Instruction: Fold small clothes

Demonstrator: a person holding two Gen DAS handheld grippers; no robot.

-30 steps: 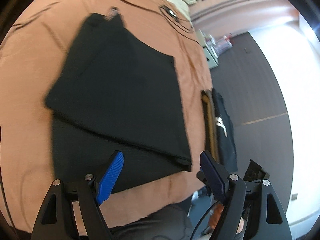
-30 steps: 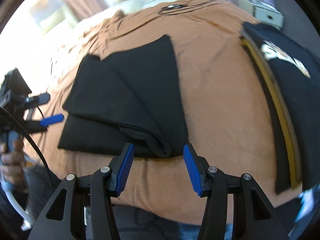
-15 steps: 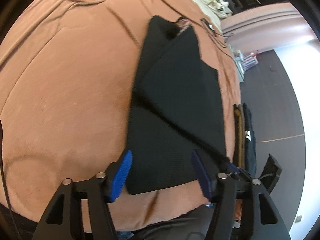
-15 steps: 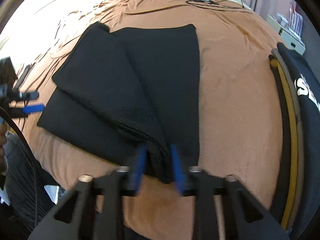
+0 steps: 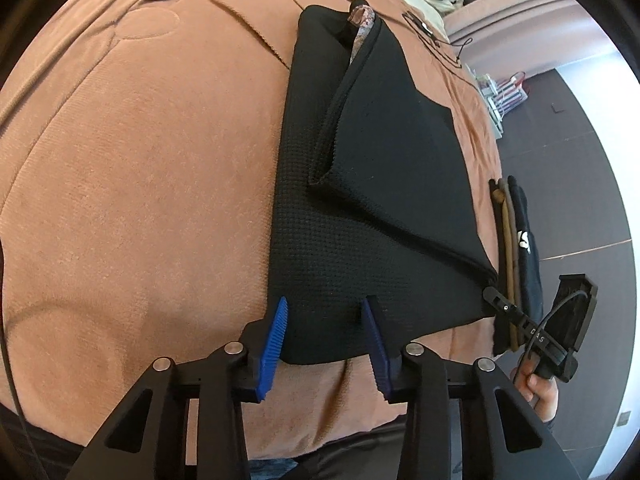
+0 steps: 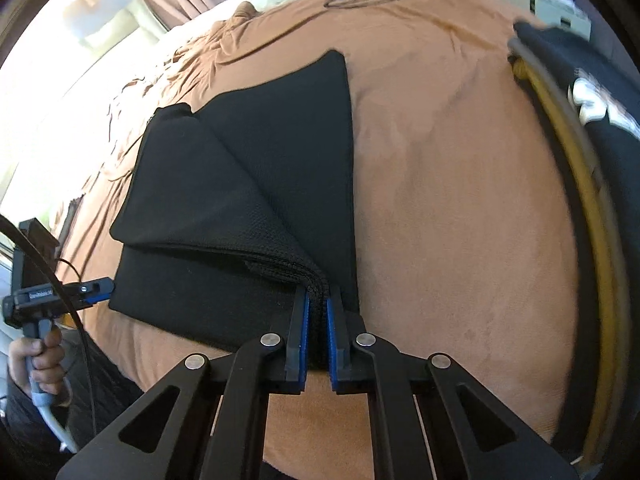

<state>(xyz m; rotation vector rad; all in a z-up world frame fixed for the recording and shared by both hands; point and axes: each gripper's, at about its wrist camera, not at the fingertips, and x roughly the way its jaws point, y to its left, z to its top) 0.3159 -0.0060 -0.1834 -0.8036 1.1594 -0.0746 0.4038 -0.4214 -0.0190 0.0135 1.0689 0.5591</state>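
White lettering [image 6: 592, 100], blurred, unreadable

- The left tool [image 5: 324, 330] points steeply downward, its jaws partly apart and just now closing, with cloth lying between the blue pads [image 5: 274, 340].
- The right tool [image 6: 317, 320] also tilts down, its jaws pinched tight on bunched fabric.
- A hand [image 6: 38, 364] grips the left tool's handle.
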